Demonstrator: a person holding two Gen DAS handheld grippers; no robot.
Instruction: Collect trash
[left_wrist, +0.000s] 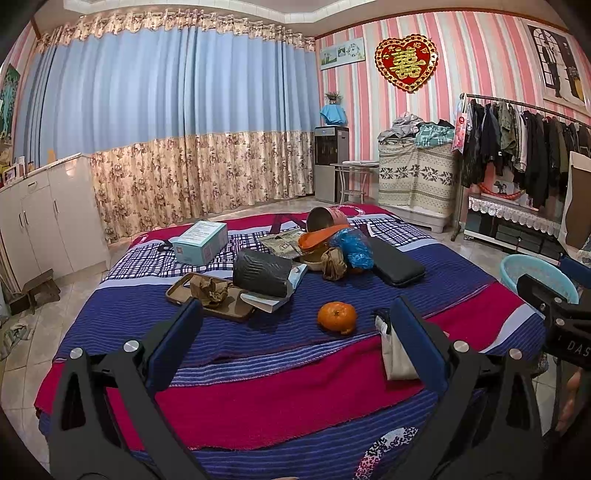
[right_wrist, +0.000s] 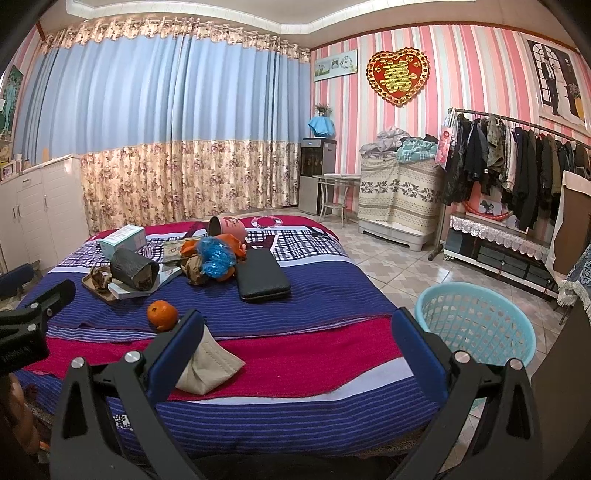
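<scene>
Clutter lies on a bed (left_wrist: 258, 387) with a striped blue and red cover. A crumpled brown paper (left_wrist: 210, 290) sits on a brown tray. Another brown wad (left_wrist: 332, 263), a blue plastic bag (left_wrist: 351, 245) and an orange bag (left_wrist: 317, 236) lie by a tipped pink can (left_wrist: 327, 218). A beige face mask (right_wrist: 207, 363) lies at the near edge, beside my right gripper's left finger. My left gripper (left_wrist: 295, 347) is open above the cover, near an orange (left_wrist: 337, 316). My right gripper (right_wrist: 295, 354) is open. A light blue basket (right_wrist: 476, 325) stands on the floor, right of the bed.
On the bed are a black roll (left_wrist: 262, 273) on a book, a tissue box (left_wrist: 201, 242) and a black case (left_wrist: 395, 260). White cabinets (left_wrist: 44, 218) stand left. A clothes rack (right_wrist: 517, 162) and a covered chest (right_wrist: 399, 195) stand right.
</scene>
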